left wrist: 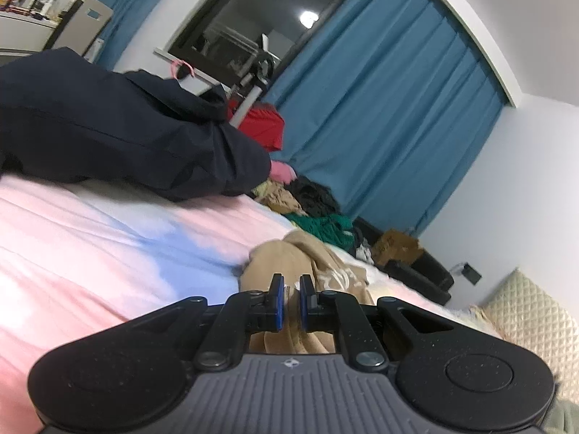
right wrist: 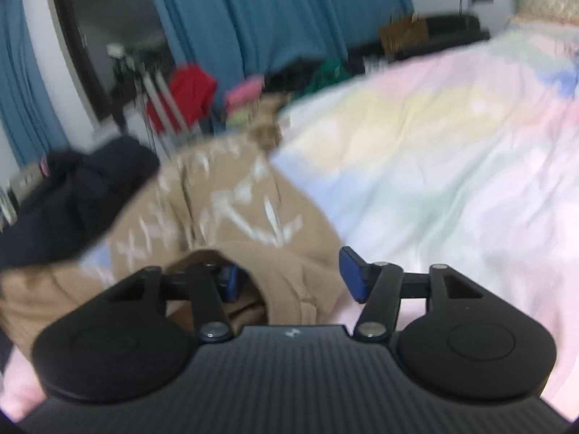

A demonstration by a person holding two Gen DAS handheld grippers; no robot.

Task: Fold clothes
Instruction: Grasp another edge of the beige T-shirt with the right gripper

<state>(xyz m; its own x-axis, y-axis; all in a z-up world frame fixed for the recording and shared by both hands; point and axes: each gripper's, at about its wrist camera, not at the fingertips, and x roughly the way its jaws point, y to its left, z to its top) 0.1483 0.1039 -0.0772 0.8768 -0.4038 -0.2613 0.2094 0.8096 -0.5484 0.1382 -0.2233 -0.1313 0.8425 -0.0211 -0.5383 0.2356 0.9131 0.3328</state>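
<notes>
We're mid-grasp on the tan sweatshirt (right wrist: 231, 217), white lettering across it, lying bunched on the bed (right wrist: 434, 152).

Left claw (left wrist: 291, 302): blue pads nearly pressed together, only a narrow slot between them. Tan cloth sits right in front of and under the pads and seems to run up into the slot, so we judge it is pinching a fold of the sweatshirt (left wrist: 286, 256). The slot is small and partly hidden.

Right claw (right wrist: 291, 275): spread wide. Its left finger is buried in a tan fold, its right finger is clear over the pink sheet just beside the garment's edge. No grip yet.

Step in hand, as we judge it: getting both claws on the sweatshirt to lift and spread it before any fold. Next move calls for the right claw to shift a bit leftward so the cloth edge lies between both pads, then close, then both claws pull apart to flatten.

Orientation: in the right wrist view the garment runs away from the claw, up and slightly left, and that looks like its long axis. Lettering reads roughly across that line. Blur and crumpling hide which end is collar or hem.

A dark navy garment (right wrist: 72, 199) lies left of the right claw, touching or overlapping the tan one. More clothes are piled beyond the bed's far edge (left wrist: 311, 209).
</notes>
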